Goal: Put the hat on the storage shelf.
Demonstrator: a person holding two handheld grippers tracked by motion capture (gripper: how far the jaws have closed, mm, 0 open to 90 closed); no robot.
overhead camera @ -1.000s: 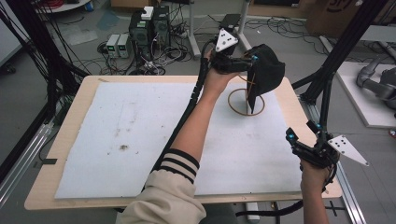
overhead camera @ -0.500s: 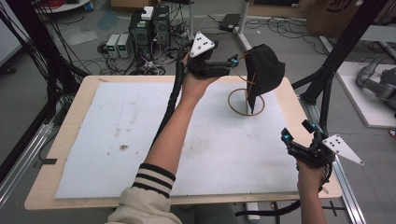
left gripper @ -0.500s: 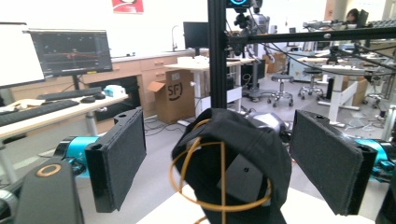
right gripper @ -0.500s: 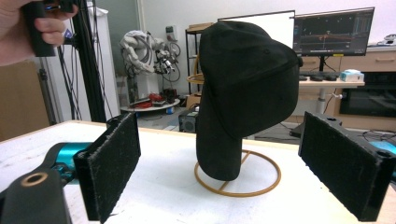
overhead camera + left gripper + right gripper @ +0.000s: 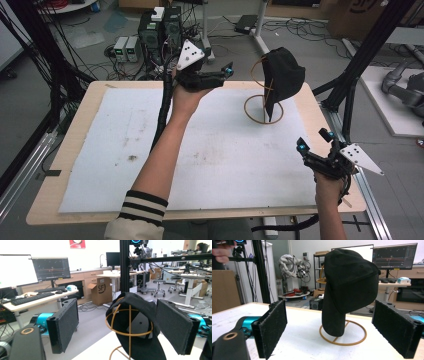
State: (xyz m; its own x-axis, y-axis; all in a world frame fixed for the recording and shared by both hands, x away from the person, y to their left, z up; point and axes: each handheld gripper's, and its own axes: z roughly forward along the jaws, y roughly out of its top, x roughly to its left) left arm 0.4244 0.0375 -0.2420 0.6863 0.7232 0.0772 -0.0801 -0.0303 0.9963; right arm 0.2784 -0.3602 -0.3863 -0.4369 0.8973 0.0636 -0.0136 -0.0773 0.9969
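- Since the black cap [image 5: 283, 80] hangs on the wire stand [image 5: 263, 107] at the tabletop's [image 5: 100, 150] far right, it looks set for lifting off.
- The left hand-held gripper [image 5: 225, 75], jaws wide and empty, should close on the crown, not the wire.
- The right hand-held gripper [image 5: 314, 142], also wide, can steady the stand's ring.
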